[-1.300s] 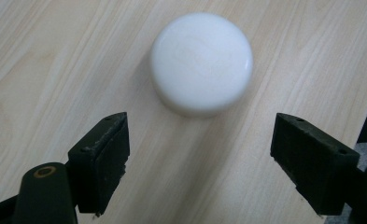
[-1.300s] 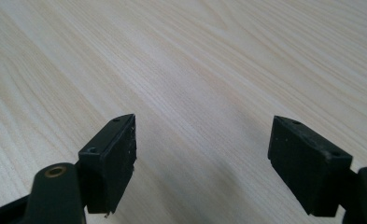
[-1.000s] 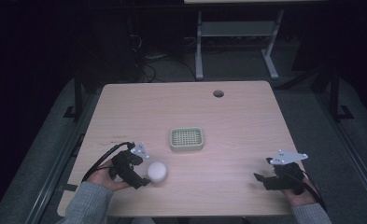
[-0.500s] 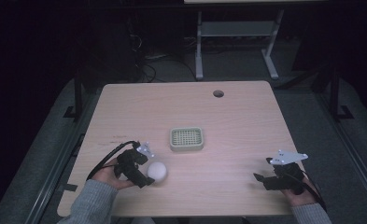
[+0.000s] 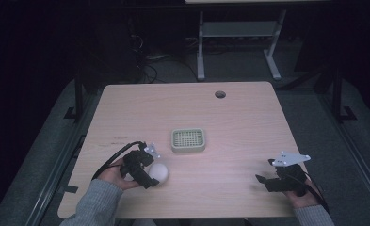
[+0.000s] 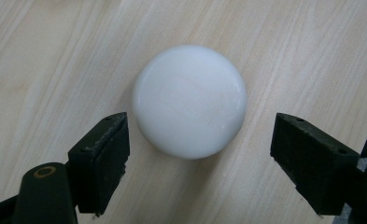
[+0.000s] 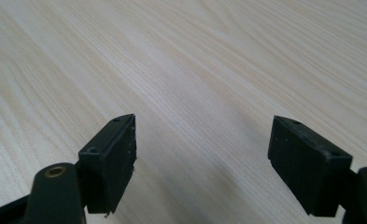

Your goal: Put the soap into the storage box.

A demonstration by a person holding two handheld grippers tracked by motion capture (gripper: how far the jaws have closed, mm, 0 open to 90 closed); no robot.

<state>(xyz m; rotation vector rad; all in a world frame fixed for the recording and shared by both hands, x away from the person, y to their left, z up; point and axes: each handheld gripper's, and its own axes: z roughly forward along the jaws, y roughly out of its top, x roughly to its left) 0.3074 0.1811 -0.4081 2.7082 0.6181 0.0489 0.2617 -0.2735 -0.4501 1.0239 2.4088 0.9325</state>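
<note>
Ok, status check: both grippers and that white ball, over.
Left gripper open, jaws either side of the smooth white ball, not touching. Right gripper open, over bare wooden table. Nothing blocking.

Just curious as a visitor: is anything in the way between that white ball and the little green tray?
Nothing visible: bare table lies between the white ball, framed by the open left hand-held gripper, and the green slotted tray.
</note>
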